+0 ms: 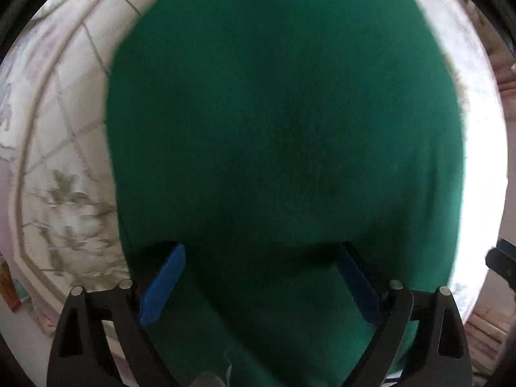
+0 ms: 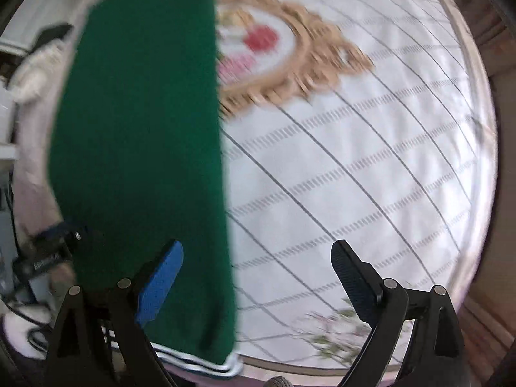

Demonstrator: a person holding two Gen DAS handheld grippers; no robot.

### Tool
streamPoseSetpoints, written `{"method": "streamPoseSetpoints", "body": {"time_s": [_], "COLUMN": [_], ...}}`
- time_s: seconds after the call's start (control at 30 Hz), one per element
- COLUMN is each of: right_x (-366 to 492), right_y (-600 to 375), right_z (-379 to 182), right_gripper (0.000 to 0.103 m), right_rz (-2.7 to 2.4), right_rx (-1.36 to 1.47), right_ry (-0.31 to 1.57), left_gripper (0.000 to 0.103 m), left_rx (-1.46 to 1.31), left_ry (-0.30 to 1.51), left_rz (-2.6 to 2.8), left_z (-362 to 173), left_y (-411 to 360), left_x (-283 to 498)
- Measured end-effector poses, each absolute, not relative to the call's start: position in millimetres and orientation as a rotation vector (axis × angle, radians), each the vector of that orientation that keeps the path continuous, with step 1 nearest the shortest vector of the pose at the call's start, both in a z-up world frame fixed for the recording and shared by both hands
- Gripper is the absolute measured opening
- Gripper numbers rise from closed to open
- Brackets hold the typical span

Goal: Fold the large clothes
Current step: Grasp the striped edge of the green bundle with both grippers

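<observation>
Below the left gripper (image 1: 262, 285) the green garment (image 1: 283, 135) fills nearly the whole view, flat and with nothing standing on it, and the wide-apart jaws have only cloth between them; bare bedspread (image 1: 64, 148) shows as a strip to the left. Under the right gripper (image 2: 258, 282) the garment (image 2: 142, 148) takes the left third, and the quilted bedspread (image 2: 371, 167) to its right lies open and unobstructed out to the bed's edge. The only clutter is off the bed's left side: a dark device (image 2: 48, 254) and cables (image 2: 29, 322).
</observation>
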State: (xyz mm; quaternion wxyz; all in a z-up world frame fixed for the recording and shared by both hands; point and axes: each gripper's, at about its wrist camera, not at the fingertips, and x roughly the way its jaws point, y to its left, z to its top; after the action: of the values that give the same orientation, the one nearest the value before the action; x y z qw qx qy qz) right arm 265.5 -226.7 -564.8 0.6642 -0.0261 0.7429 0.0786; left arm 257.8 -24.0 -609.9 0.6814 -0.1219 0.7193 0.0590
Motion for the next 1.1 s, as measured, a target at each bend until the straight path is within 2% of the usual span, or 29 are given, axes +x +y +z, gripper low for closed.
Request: {"method": "streamPoseSetpoints", "body": {"time_s": [0.23, 0.43, 0.6, 0.73, 0.83, 0.93, 0.97, 1.03, 1.07, 1.1], "right_x": [250.2, 232.0, 199.5, 154.6, 126.0, 104.7, 98.1, 91.7, 90.8, 87.9], "right_y": [-233.3, -245.8, -263.4, -278.4, -286.1, -287.0, -287.2, -281.5, -281.3, -278.9], "right_z": [-570.5, -576.1, -580.6, -586.7, -597.3, -618.6, -625.4, -635.9, -639.9, -642.4], "right_gripper": [0.094, 0.094, 0.094, 0.094, 0.092, 0.092, 0.091, 0.084, 0.064, 0.038], "right_rz": [0.196, 0.210, 0.278, 0.324, 0.324, 0.311, 0.304, 0.305, 0.310, 0.325], "right_rx": [-0.037, 0.028, 0.176, 0.297, 0.368, 0.426, 0.452, 0.499, 0.512, 0.521], "right_ry": [1.683, 1.726, 1.780, 1.864, 1.926, 1.983, 1.993, 2.006, 2.007, 2.003], "left_gripper": [0.103, 0.103, 0.103, 0.103, 0.103, 0.101, 0.095, 0.066, 0.033, 0.025], "left_rx": [-0.289, -0.339, -0.397, -0.405, -0.431, -0.545, -0.589, -0.637, -0.663, -0.675], "left_ry": [1.556, 1.499, 1.468, 1.512, 1.569, 1.635, 1.645, 1.633, 1.620, 1.604], "left_rz": [0.236, 0.243, 0.210, 0.265, 0.318, 0.340, 0.333, 0.298, 0.267, 0.245], "left_z": [-621.8, -607.4, -550.2, -516.2, -518.7, -545.0, -555.3, -568.8, -571.6, -570.2], "left_y": [-26.9, -21.8, -1.4, 14.5, 24.6, 33.6, 34.3, 29.7, 27.4, 23.6], "left_x": [269.4, 267.1, 223.0, 168.7, 131.8, 105.6, 100.5, 100.7, 102.1, 101.5]}}
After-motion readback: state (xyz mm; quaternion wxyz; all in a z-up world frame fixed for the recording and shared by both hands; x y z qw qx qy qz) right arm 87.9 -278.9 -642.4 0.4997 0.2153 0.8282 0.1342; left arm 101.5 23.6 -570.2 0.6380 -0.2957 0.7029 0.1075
